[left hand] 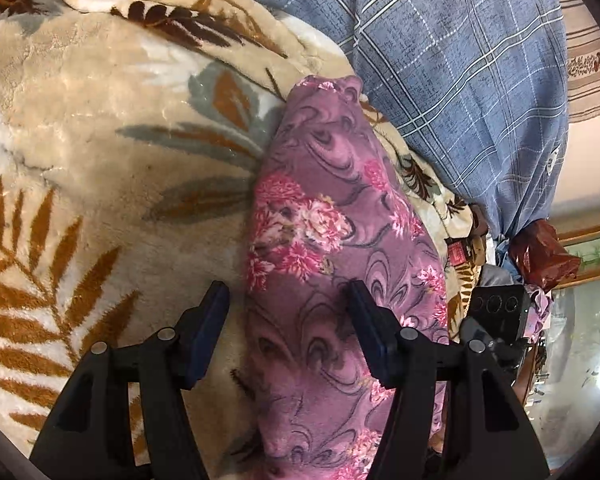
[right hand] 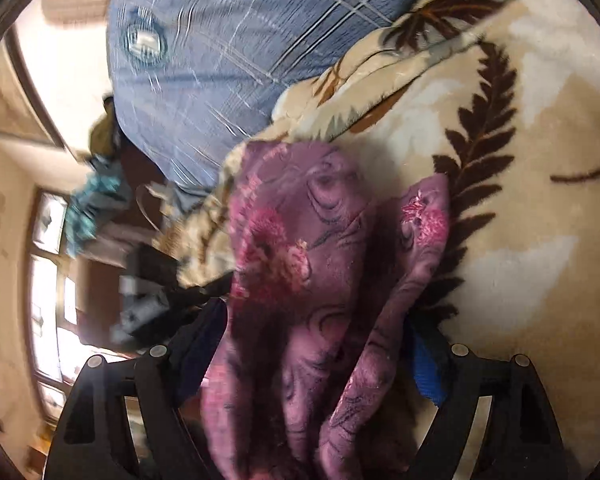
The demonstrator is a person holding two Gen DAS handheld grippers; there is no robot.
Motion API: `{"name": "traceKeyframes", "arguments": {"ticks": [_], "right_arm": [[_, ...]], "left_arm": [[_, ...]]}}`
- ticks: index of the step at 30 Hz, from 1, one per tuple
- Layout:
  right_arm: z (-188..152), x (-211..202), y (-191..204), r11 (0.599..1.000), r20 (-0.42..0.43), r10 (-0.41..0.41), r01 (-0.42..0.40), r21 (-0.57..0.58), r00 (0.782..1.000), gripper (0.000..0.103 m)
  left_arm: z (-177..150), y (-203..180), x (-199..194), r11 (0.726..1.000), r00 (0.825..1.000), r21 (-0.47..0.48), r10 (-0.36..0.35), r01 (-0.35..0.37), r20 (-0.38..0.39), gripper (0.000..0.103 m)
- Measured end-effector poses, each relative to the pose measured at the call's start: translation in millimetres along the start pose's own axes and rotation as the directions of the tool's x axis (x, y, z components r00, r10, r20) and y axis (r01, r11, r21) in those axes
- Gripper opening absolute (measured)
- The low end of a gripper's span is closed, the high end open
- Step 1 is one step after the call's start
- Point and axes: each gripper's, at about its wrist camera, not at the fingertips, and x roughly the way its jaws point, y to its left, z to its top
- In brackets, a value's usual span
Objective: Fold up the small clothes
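Note:
A purple fleece garment with pink flowers (left hand: 332, 208) lies as a long folded strip on a cream blanket with a brown leaf pattern (left hand: 80, 152). My left gripper (left hand: 290, 316) stands open over its near part. The left finger (left hand: 216, 312) is off the cloth's edge, and the right finger (left hand: 364, 320) is over the cloth. In the right wrist view the same garment (right hand: 300, 248) is bunched and fills the gap of my right gripper (right hand: 314, 348). That gripper's jaws stand wide, and the blue pad (right hand: 424, 368) shows beside the cloth.
A blue plaid pillow or quilt (left hand: 460, 80) lies just beyond the garment on the blanket (right hand: 520, 240). A red-brown plastic bag (left hand: 540, 256) and dark clutter sit past the bed's edge. A wall and window frame (right hand: 48, 280) show blurred at the left.

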Motion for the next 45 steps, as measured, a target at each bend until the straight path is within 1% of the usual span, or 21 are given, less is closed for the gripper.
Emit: {"name": "traceKeyframes", "arguments": {"ticks": [2,4,8,9,11,12,13,15,17,18,20,22,25,27,31,33,35,36,38,40,45], "right_arm": [[3.3,-2.5,-4.3,0.998,0.008,0.064,-0.064,0.024,0.998,0.086],[4.8,2.6,-4.6,0.998,-0.001,0.057,-0.057,0.028,0.998,0.088],[-1.9,23.8,21.5,0.979,-0.027,-0.165,0.160,-0.129,0.986,0.087],[-4.4,28.6,29.1,0.962,-0.016,-0.215,0.209,-0.173,0.976,0.084],[-6.2,33.1,33.3,0.944,-0.009,-0.271,0.264,-0.199,0.962,0.063],[-6.2,35.6,31.2,0.944,-0.020,-0.273,0.264,-0.199,0.962,0.050],[-6.4,35.4,27.8,0.949,-0.027,-0.259,0.249,-0.195,0.965,0.046],[-4.8,35.4,25.3,0.954,-0.029,-0.241,0.231,-0.193,0.970,0.041],[-3.7,35.4,25.3,0.959,-0.033,-0.217,0.206,-0.195,0.976,0.033],[-4.3,34.5,22.7,0.959,-0.029,-0.213,0.203,-0.196,0.977,0.030],[-7.1,32.2,25.2,0.962,-0.021,-0.202,0.194,-0.194,0.979,0.026],[-9.8,26.4,32.8,0.957,-0.001,-0.201,0.196,-0.214,0.980,0.024],[-14.2,9.8,46.9,0.954,0.033,-0.174,0.177,-0.242,0.984,0.023],[-18.6,-10.4,56.5,0.955,0.078,-0.133,0.149,-0.255,0.988,0.023],[-17.7,-14.4,47.7,0.959,0.088,-0.139,0.157,-0.237,0.986,0.024],[-14.3,2.9,31.5,0.962,0.048,-0.189,0.194,-0.194,0.981,0.033],[-11.9,18.7,16.0,0.960,0.010,-0.239,0.238,-0.144,0.971,0.050],[-11.7,22.5,14.2,0.963,0.000,-0.233,0.231,-0.142,0.972,0.054],[-13.0,19.6,18.6,0.959,0.009,-0.240,0.238,-0.156,0.971,0.056],[-16.0,13.0,22.1,0.962,0.025,-0.212,0.213,-0.172,0.977,0.066],[-17.7,14.5,11.5,0.966,0.050,-0.202,0.208,-0.152,0.978,0.065]], "left_arm": [[-1.8,0.5,0.8,1.000,1.000,0.003,0.009,-0.009,0.002,0.060],[-2.5,-2.1,1.9,1.000,1.000,0.020,0.023,-0.023,0.007,0.060],[-4.3,-6.7,3.5,0.998,0.999,0.046,0.049,-0.049,0.018,0.061],[-4.9,-8.1,3.7,0.997,0.998,0.054,0.056,-0.057,0.020,0.061],[-5.3,-10.3,4.4,0.995,0.997,0.068,0.069,-0.070,0.019,0.061],[-5.9,-11.6,4.6,0.994,0.997,0.075,0.075,-0.077,0.019,0.061],[-6.3,-12.3,4.7,0.993,0.997,0.080,0.081,-0.082,0.021,0.060],[-7.3,-15.3,5.4,0.991,0.996,0.097,0.085,-0.087,0.022,0.053],[-8.1,-17.2,5.2,0.992,0.997,0.100,0.070,-0.072,0.018,0.037],[-7.6,-17.9,4.9,0.993,0.998,0.094,0.066,-0.068,0.022,0.034],[-7.4,-21.3,2.8,0.993,0.998,0.104,0.058,-0.061,0.031,0.012],[-8.2,-26.5,-7.8,0.993,0.998,0.113,0.020,-0.028,0.068,0.009],[-11.8,-41.9,-27.3,0.982,0.989,0.177,-0.088,0.066,0.118,0.009],[-14.4,-57.3,-33.0,0.965,0.984,0.255,-0.100,0.060,0.146,0.010],[-7.8,-42.6,-1.8,0.975,0.994,0.217,0.028,-0.050,0.103,0.015],[-6.0,-35.2,6.6,0.976,0.994,0.202,0.061,-0.077,0.087,0.018],[-6.4,-33.7,9.1,0.972,0.992,0.209,0.089,-0.106,0.089,0.043],[-7.0,-33.6,10.0,0.968,0.989,0.216,0.109,-0.128,0.098,0.046],[-10.3,-33.9,8.3,0.963,0.987,0.227,0.120,-0.142,0.109,0.046],[-16.3,-32.7,0.1,0.970,0.987,0.206,0.104,-0.127,0.120,0.046],[-45.1,-42.7,-23.2,0.944,0.974,0.272,0.145,-0.188,0.172,0.046]]}}
